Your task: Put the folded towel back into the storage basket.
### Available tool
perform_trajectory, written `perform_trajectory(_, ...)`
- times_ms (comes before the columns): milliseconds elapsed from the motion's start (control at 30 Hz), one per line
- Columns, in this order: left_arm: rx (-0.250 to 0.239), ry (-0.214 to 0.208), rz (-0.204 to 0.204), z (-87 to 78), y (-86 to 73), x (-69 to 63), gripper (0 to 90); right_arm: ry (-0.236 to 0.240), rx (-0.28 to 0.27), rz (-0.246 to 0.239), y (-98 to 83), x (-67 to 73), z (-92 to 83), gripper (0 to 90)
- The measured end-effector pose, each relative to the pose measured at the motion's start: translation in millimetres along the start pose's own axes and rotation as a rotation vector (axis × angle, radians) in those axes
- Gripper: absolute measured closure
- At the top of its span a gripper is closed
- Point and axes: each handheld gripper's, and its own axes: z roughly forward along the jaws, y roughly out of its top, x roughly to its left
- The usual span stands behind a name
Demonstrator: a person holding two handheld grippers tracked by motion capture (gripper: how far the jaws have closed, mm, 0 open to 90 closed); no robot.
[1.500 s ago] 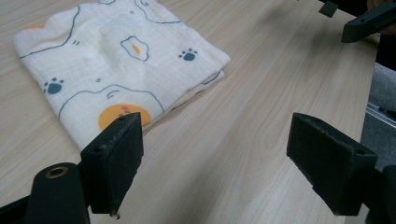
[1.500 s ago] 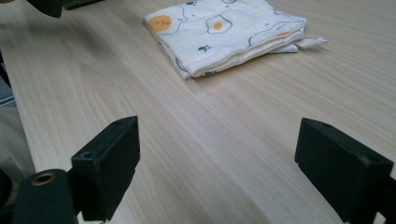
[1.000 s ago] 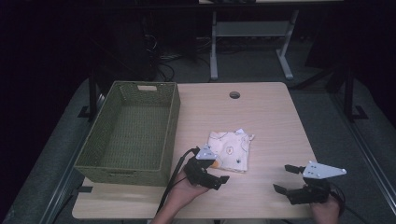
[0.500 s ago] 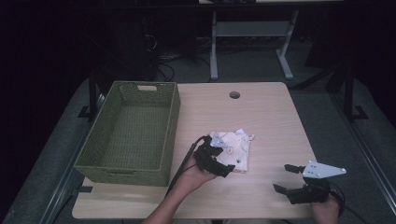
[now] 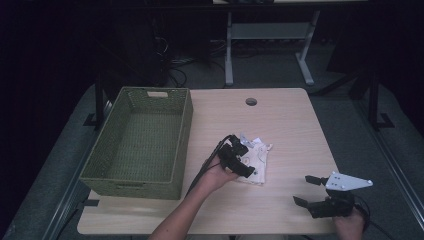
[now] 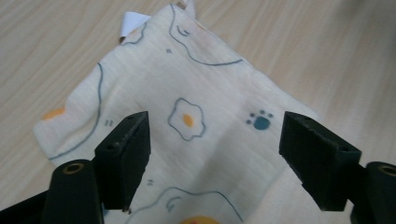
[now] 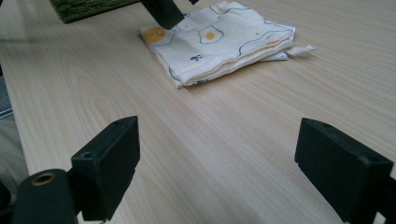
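A folded cream cloth (image 5: 257, 160) printed with fried eggs and paw marks lies on the wooden table (image 5: 280, 120), right of the basket. In the left gripper view the cloth (image 6: 187, 121) lies just under the jaws. My left gripper (image 5: 245, 167) hovers over its near left part, open, with nothing between the jaws (image 6: 212, 154). My right gripper (image 5: 305, 192) rests near the table's front right corner, open and empty. In its own view the right gripper (image 7: 219, 172) looks across bare wood at the cloth (image 7: 219, 39), well short of it.
A green woven basket (image 5: 182, 135) stands on the left half of the table and has nothing in it. A round cable hole (image 5: 251, 101) sits near the far edge. Desk legs and cables fill the dark floor beyond.
My left gripper has moved forward and right, from the table beside the cloth to above the cloth's near left part. The right gripper has stayed put.
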Motion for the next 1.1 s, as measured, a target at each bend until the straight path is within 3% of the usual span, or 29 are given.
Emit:
perform_trajectory(367,0.066,0.026,-0.041,22.3,3.4,17.4,31.6,0.003,-0.003,-0.005,0.1,0.2,-0.8,13.5)
perform_trajectory(667,0.135,0.046,-0.047,35.9,5.1,17.5,37.6,0.003,-0.013,-0.01,0.6,0.5,-1.7,13.6)
perform_trajectory(1100,0.131,0.066,-0.057,34.4,6.3,20.7,60.2,0.005,-0.014,-0.014,0.9,1.9,-1.9,13.5)
